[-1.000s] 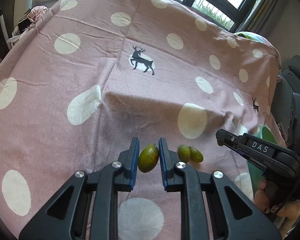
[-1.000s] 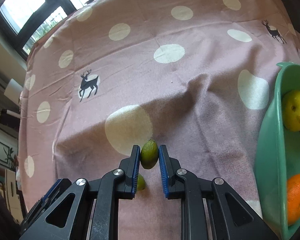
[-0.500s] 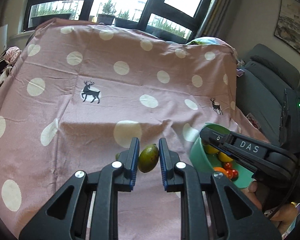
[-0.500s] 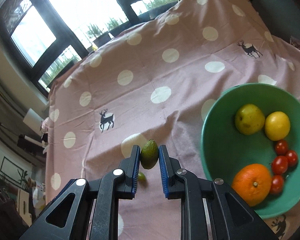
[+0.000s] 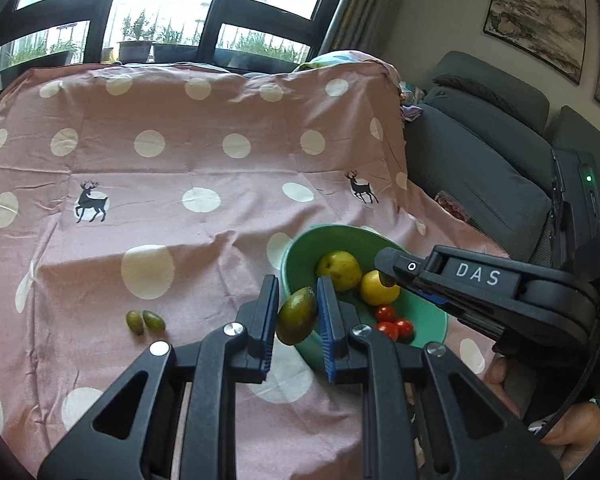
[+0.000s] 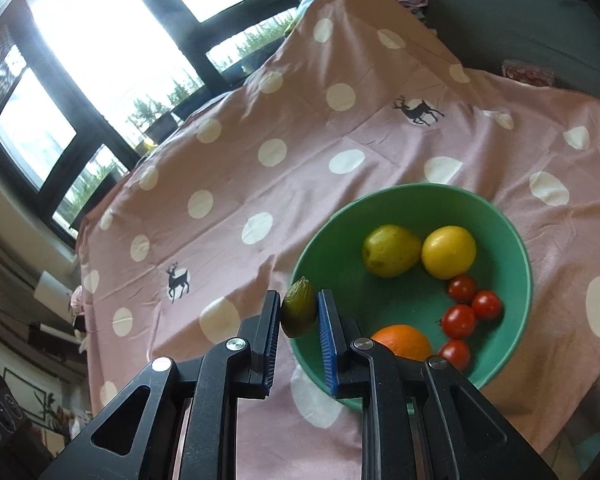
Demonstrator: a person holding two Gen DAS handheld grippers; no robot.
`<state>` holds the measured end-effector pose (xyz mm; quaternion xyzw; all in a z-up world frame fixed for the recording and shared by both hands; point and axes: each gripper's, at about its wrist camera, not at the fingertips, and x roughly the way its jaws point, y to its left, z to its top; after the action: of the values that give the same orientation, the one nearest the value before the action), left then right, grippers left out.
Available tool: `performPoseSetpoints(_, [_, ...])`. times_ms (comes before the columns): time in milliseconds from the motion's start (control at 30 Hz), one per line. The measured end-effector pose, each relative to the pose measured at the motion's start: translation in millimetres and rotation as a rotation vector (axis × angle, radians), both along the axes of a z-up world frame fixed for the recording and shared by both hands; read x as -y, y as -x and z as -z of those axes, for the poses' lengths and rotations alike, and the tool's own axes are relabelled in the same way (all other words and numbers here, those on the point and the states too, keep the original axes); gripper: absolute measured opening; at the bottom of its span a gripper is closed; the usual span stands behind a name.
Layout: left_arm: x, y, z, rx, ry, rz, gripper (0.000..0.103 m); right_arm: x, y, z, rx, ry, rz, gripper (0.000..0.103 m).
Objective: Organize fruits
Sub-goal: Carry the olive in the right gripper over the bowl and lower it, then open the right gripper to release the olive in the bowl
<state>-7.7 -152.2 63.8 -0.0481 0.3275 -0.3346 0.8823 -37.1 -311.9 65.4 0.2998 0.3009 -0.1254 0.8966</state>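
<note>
A pink tablecloth [image 5: 204,152] with white dots and deer prints covered the table. Beyond its far edge stood dark-framed windows [image 5: 220,20]; a grey sofa [image 5: 480,152] flanked its right side, framed paintings [image 5: 536,12] above.

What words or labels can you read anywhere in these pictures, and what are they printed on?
"DAS": white letters on the black body of the right gripper, seen in the left wrist view.
No other text can be read: the framed pictures on the wall show only painted scenery, and the pink tablecloth bears only dots and deer figures.
</note>
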Motion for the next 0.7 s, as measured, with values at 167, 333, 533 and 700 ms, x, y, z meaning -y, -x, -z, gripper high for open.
performPoseSetpoints(167, [22.2,-3.0,6.7,-0.051,0.040,0.065,0.019,18.2,9.4,3.8,-0.028,-0.008,0.054,0.021])
performPoseSetpoints(333, [44.7,-7.0,17.6,-0.090,0.052,0.104,0.019,32.4,14.6,8.3,-0.052,-0.015,0.079,0.021])
performPoseSetpoints(533, [65.9,-11.3,31.6,-0.137,0.052,0.136,0.019,47.2,16.3,17.6,-0.092,-0.030,0.098,0.021])
performPoseSetpoints(700, [80.0,-13.0,43.1,-0.161,0.029,0.152,0.020,54.6,11.5,26.0,-0.124,-0.047,0.092,0.021])
